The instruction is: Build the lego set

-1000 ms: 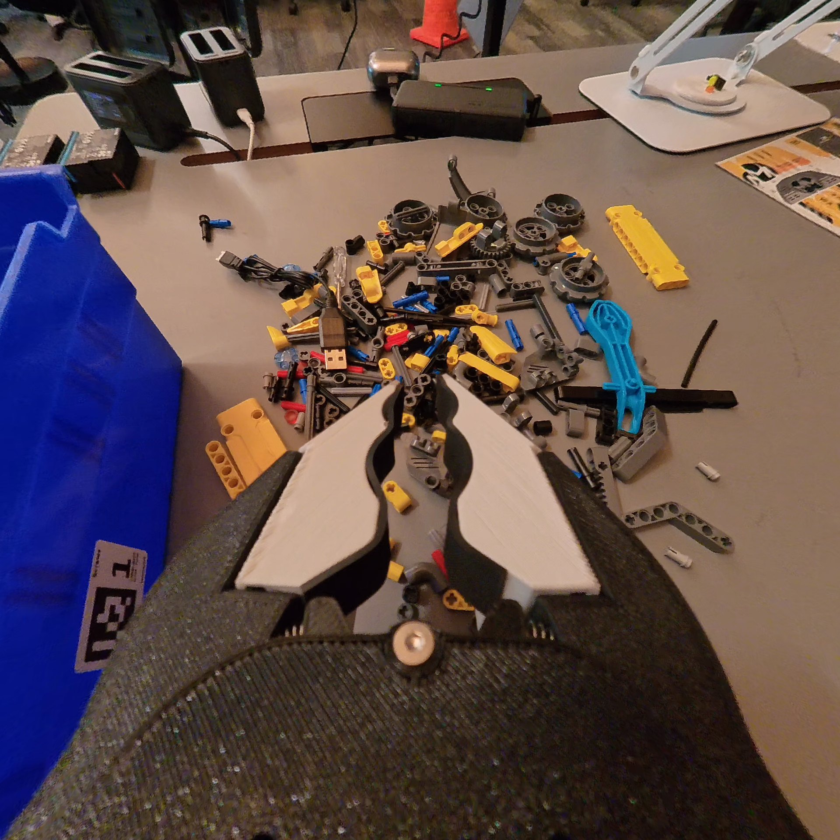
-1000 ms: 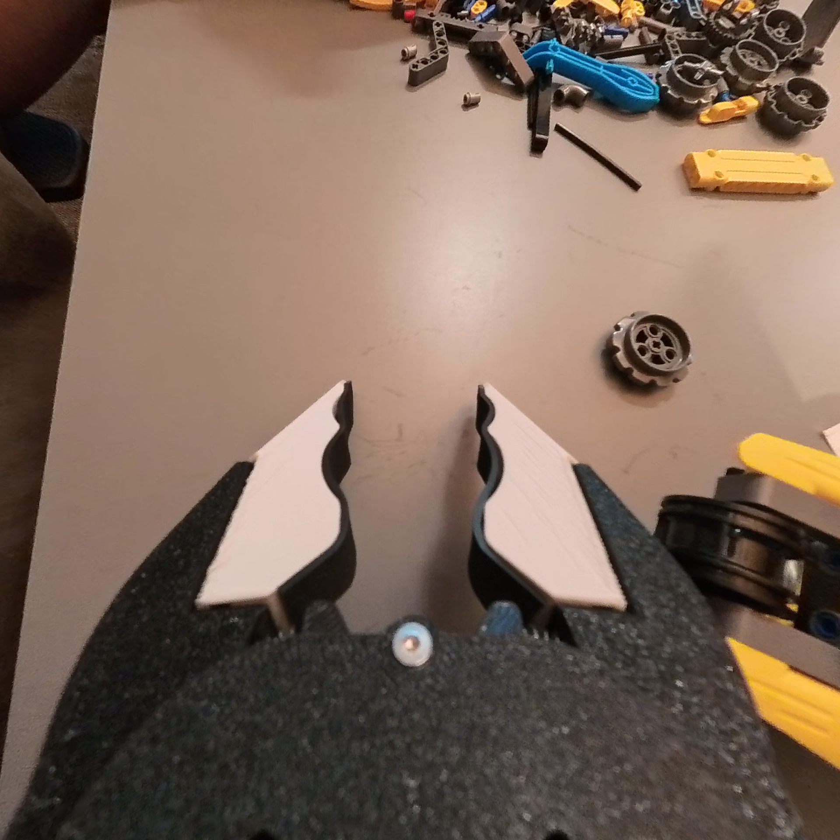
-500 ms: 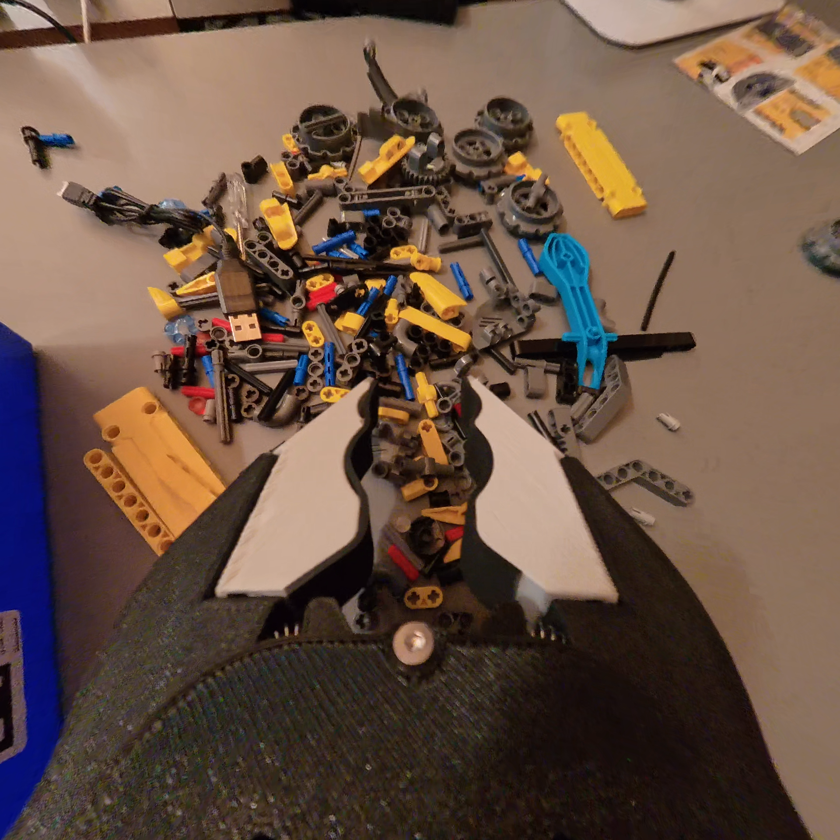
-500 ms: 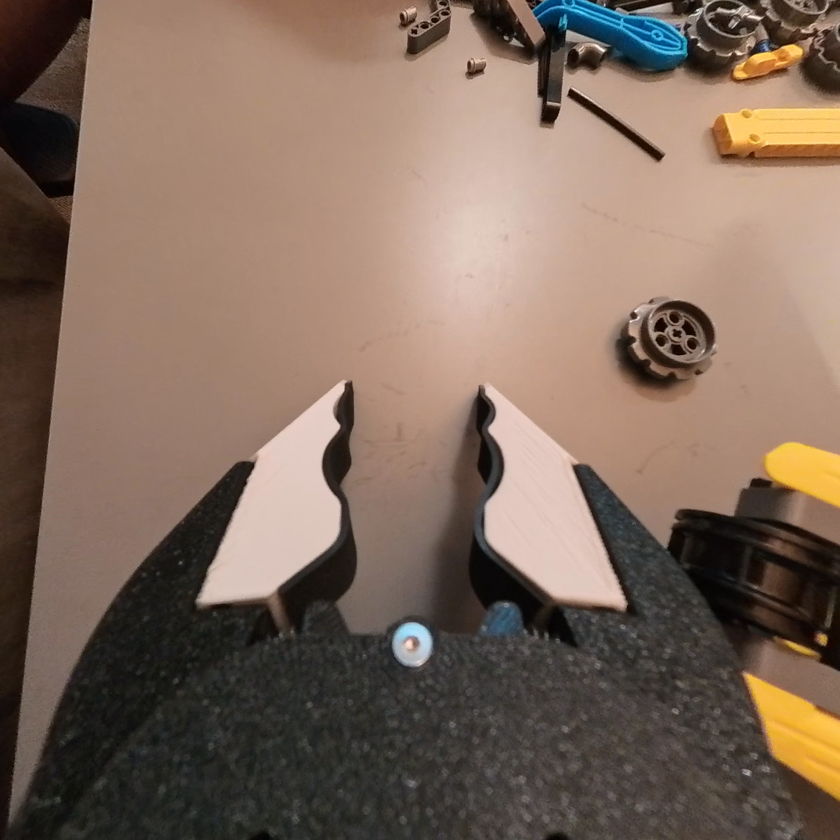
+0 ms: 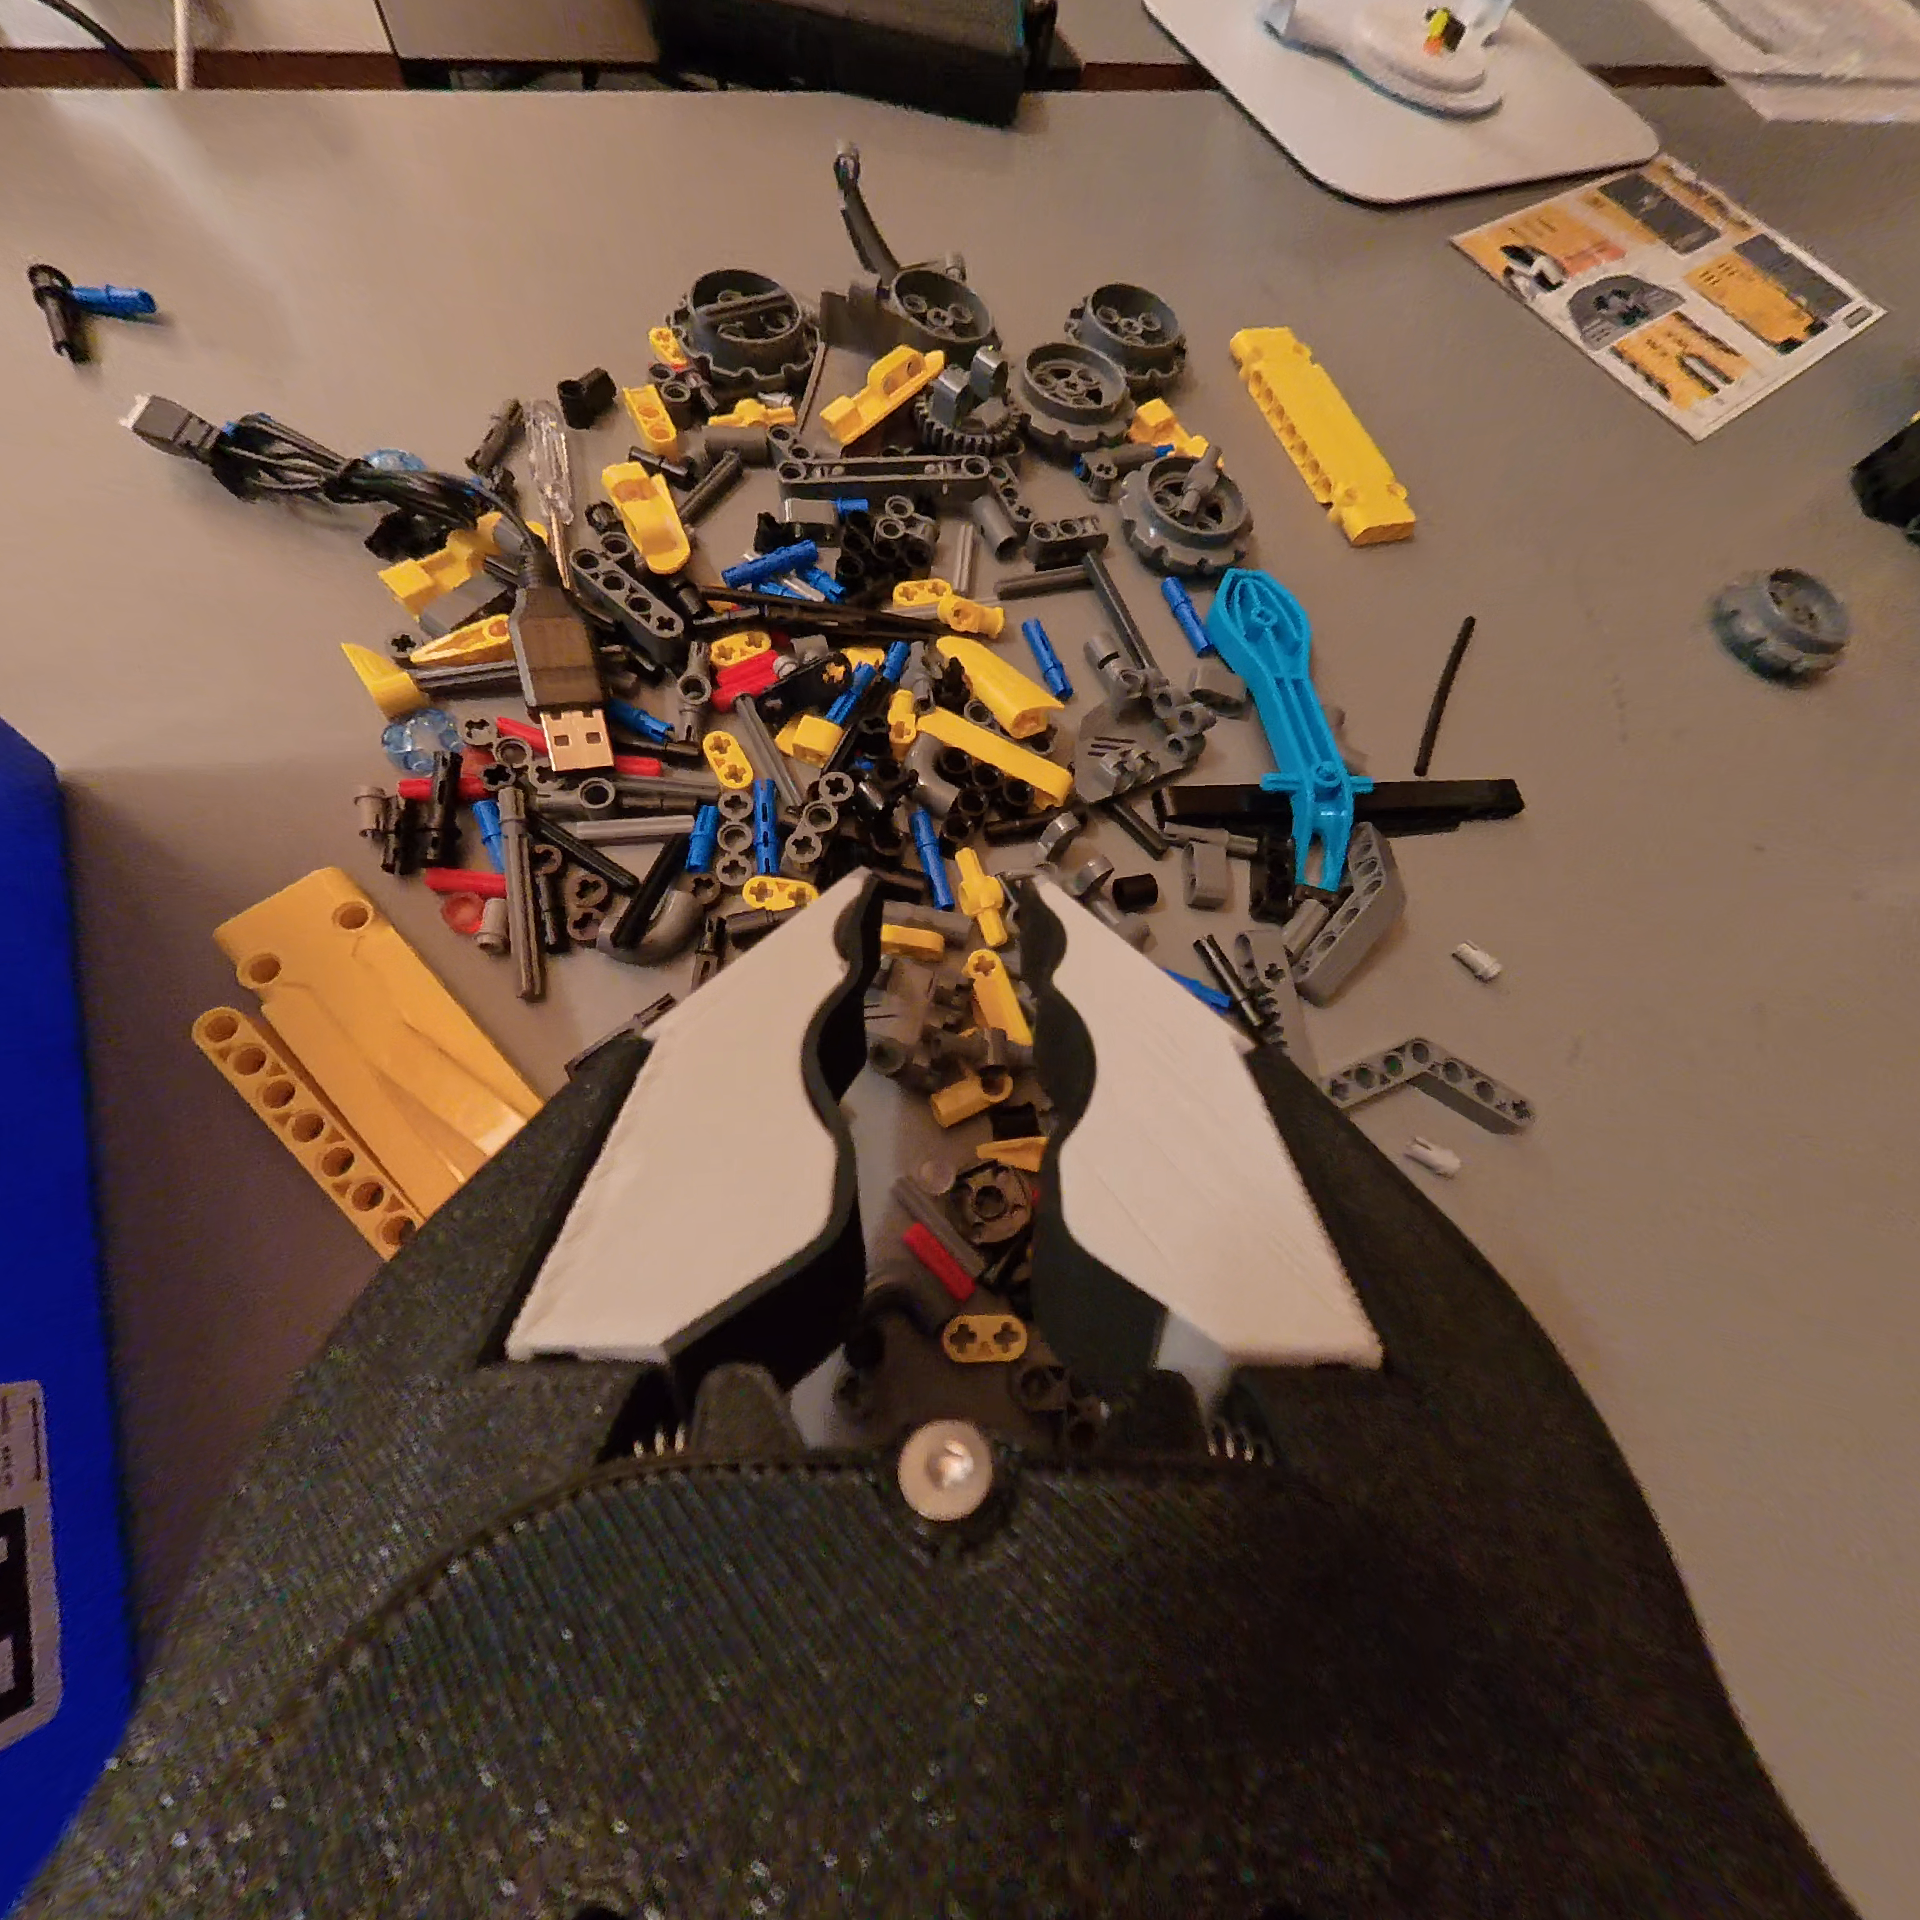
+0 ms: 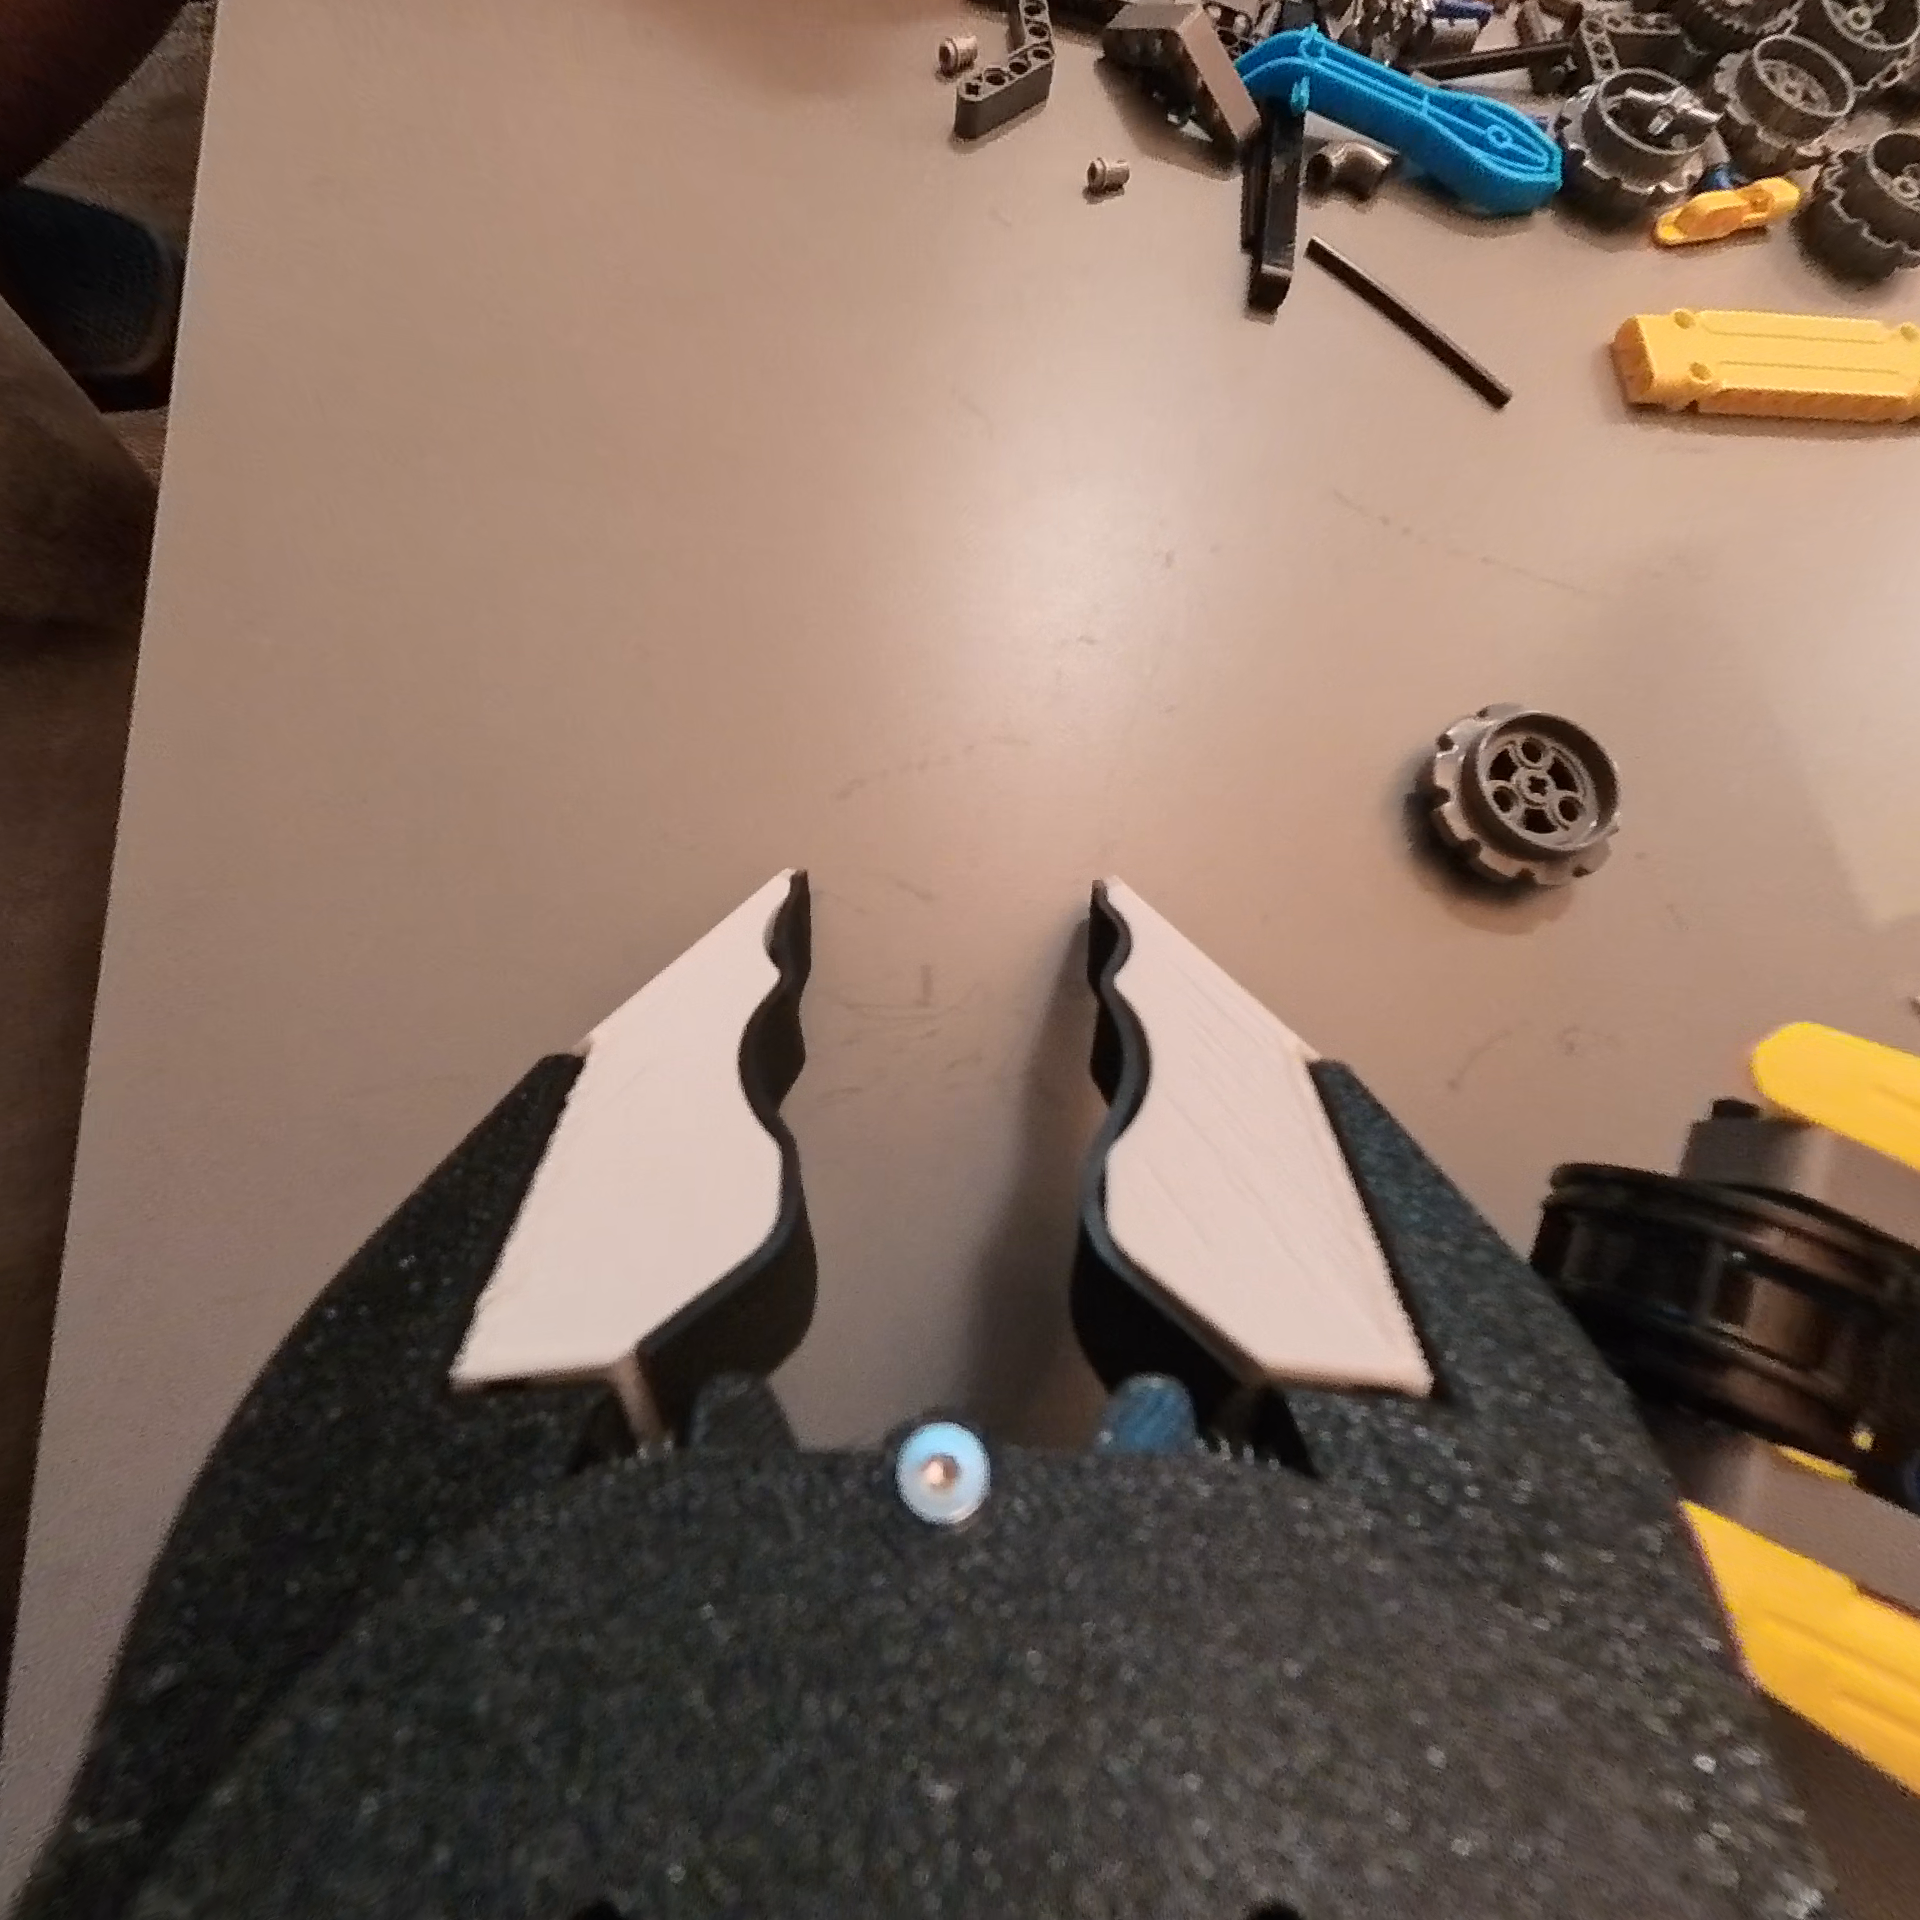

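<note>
left gripper [image 5: 948,894] jaws apart over parts pile [image 5: 831,665] | right gripper [image 6: 948,894] jaws apart, bare table [image 6: 727,520]

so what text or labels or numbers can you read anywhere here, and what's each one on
I won't copy out writing, so here is what bears it:
Printed yellow and grey leaflet at the table's far right: its print is too small to read.
White tag on the blue bin: a black and white marker pattern with blurred small print, cut off by the frame edge.
Right wrist view: no writing shows.
</note>
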Available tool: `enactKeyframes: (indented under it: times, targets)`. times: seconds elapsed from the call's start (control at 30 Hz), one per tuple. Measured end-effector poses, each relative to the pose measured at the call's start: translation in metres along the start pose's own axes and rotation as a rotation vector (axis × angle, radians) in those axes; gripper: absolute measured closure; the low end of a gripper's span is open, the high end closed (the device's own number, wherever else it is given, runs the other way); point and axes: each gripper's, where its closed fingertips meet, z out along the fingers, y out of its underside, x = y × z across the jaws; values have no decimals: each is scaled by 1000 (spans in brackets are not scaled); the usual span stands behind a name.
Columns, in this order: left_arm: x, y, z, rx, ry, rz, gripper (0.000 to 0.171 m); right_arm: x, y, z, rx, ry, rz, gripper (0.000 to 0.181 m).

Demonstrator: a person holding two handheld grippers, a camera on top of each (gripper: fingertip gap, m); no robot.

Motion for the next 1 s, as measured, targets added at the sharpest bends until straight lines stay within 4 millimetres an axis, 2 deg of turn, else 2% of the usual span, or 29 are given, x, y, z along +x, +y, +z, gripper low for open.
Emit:
enactKeyframes:
  times: [0.23, 0.67, 0.8, 1.0]
  targets:
    - [-3, 8, 7, -62, -42, 25, 151, 0, 0, 0, -2, -9, 8, 127]
    - [-1, 3, 3, -26, 32, -43, 147, 0, 1, 1, -4, -21, 20, 127]
    - [3, 10, 9, -83, 23, -4, 137, 0, 1, 1, -3, -32, 32, 127]
    - [4, 8, 9, -71, 35, -17, 144, 0, -1, 0, 6, -56, 54, 128]
